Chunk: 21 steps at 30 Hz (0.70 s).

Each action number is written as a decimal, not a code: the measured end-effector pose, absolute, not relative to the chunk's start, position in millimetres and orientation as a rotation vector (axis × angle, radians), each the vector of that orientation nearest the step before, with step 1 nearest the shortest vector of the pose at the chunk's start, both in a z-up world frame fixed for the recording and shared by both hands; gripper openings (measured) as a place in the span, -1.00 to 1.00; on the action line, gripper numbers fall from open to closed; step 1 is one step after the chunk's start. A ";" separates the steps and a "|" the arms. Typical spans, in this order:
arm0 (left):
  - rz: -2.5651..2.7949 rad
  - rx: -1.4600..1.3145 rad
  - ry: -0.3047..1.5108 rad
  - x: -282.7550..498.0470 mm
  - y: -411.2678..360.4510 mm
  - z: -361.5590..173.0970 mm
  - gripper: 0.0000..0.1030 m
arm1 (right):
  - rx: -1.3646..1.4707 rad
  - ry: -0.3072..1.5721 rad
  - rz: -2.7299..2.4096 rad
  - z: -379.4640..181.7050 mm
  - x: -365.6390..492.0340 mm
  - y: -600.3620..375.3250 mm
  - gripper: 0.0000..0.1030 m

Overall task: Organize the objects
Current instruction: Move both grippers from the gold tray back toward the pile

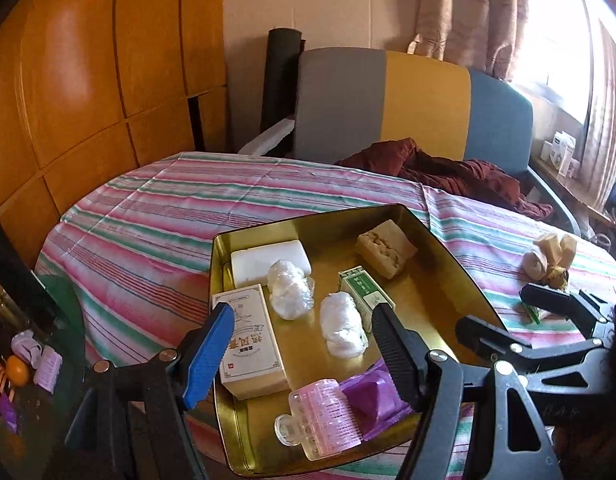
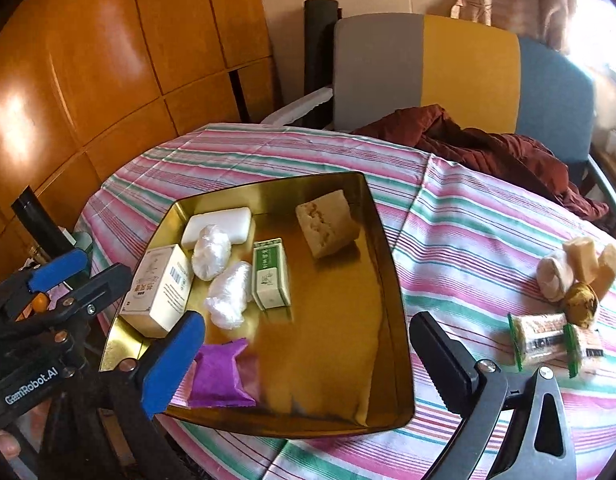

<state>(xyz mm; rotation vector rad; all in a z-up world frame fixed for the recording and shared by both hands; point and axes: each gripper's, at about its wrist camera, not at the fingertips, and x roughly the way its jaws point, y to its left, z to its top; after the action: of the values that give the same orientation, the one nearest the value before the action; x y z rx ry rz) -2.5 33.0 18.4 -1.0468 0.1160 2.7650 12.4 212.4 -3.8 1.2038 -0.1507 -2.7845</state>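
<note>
Gold tray (image 1: pixel 448 280) sat on the striped tablecloth (image 1: pixel 147 216), filling the centre and lower middle of the left wrist view. In it, upper left: a white soap bar (image 1: pixel 267 258). Just below that, a cream box (image 1: pixel 249 340) with printed lettering lay along the tray's left wall. Two clear-wrapped white bundles (image 1: pixel 289 288) lay side by side in the middle, the upper one touching the soap bar. A small green-and-white box (image 1: pixel 366 286) lay just right of them. A tan crumbly block (image 1: pixel 384 246) rested against the upper right wall. At the bottom of the tray: a pink hair roller (image 1: pixel 322 420) touching a purple packet (image 1: pixel 372 394).

Left gripper (image 1: pixel 301 344) hung over the near part of the tray, jaws released and wide, nothing between them; blue pad at the left, black pad at the right.

Right gripper (image 2: pixel 308 354) was likewise spread apart and empty, low centre of the right wrist view, over the tray's bare near end.

Outside the tray, far right of the right wrist view: two green-edged snack packets (image 2: pixel 556 342) on the cloth, touching each other. Just above them, a small cluster of beige wrapped pieces (image 2: pixel 576 266) with a brown-yellow ball (image 2: pixel 582 302).

Dark red cloth (image 2: pixel 488 148) was heaped at the table's far edge, in front of a grey, yellow and blue chair (image 2: pixel 468 68).
</note>
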 end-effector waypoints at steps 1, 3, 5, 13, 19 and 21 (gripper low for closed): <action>2.762 -1.042 0.127 -1.2 35.2 18.9 0.40 | 1.205 -0.157 -2.790 -3.9 13.2 214.8 0.99; 2.757 -1.036 0.140 0.4 38.3 19.8 0.40 | 1.205 -0.174 -2.800 -3.4 14.6 220.5 0.99; 2.755 -1.030 0.159 2.1 41.3 21.1 0.40 | 1.202 -0.186 -2.813 -2.5 15.9 225.4 0.99; 2.753 -0.993 0.246 9.3 55.6 24.9 0.40 | 1.193 -0.242 -2.859 0.8 19.6 249.1 0.99; 2.733 -0.974 0.301 13.3 66.4 26.0 0.40 | 1.207 -0.293 -2.881 -2.9 23.6 265.8 0.99; 2.725 -0.970 0.321 14.6 70.5 26.1 0.40 | 1.210 -0.311 -2.889 -4.2 25.3 272.1 0.99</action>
<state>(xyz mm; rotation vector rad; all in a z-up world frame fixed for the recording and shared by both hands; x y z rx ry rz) 14.6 70.5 26.1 -0.9697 0.3209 2.7251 25.3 272.1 -4.2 1.2104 -0.3114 -2.8894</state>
